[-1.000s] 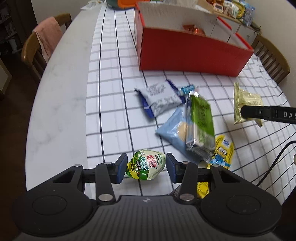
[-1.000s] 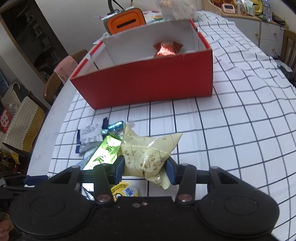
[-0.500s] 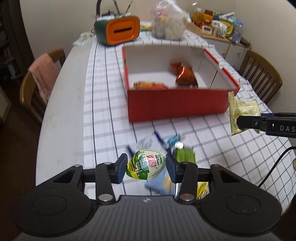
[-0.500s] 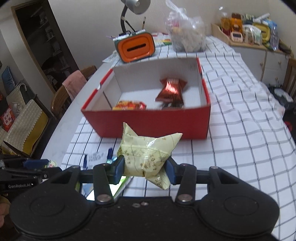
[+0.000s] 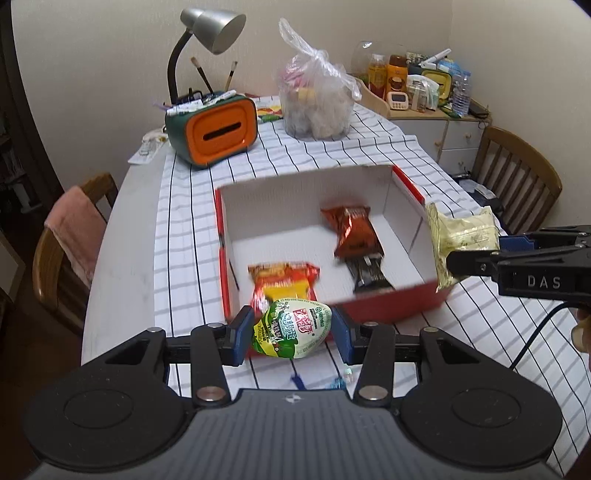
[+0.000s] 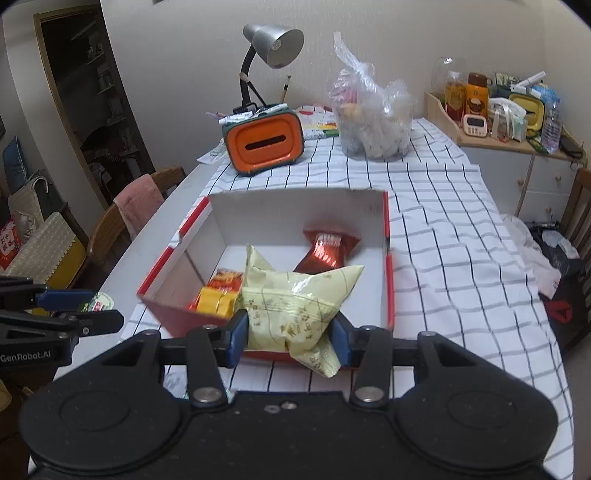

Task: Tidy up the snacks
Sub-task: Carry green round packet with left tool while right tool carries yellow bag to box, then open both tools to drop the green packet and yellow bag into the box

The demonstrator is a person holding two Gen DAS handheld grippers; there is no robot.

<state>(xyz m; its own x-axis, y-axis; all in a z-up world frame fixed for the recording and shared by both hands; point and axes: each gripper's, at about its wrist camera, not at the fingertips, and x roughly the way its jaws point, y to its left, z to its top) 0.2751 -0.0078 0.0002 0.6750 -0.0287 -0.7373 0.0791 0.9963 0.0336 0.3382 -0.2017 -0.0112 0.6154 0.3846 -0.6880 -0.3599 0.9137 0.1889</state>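
Observation:
My left gripper (image 5: 291, 338) is shut on a green-and-white egg-shaped snack (image 5: 291, 328), held in the air at the near edge of the red box (image 5: 388, 308). My right gripper (image 6: 290, 338) is shut on a pale yellow snack packet (image 6: 291, 306), also above the near edge of the red box (image 6: 173, 312). From the left wrist view the same yellow packet (image 5: 463, 242) hangs at the box's right corner. Inside lie a red-and-yellow packet (image 5: 282, 282), a copper-red packet (image 5: 352, 230) and a dark bar (image 5: 369, 275).
Behind the box stand an orange-and-green holder (image 5: 214, 134) with a grey lamp (image 5: 212, 24), and a clear plastic bag (image 5: 314, 107) of food. Wooden chairs (image 5: 66, 243) flank the checked tablecloth (image 6: 461, 258). A cabinet with bottles (image 6: 498, 110) is at the back right.
Both grippers have risen off the table with their snacks and moved toward the red box, whose inside now shows. The loose snacks on the cloth have dropped out of view.

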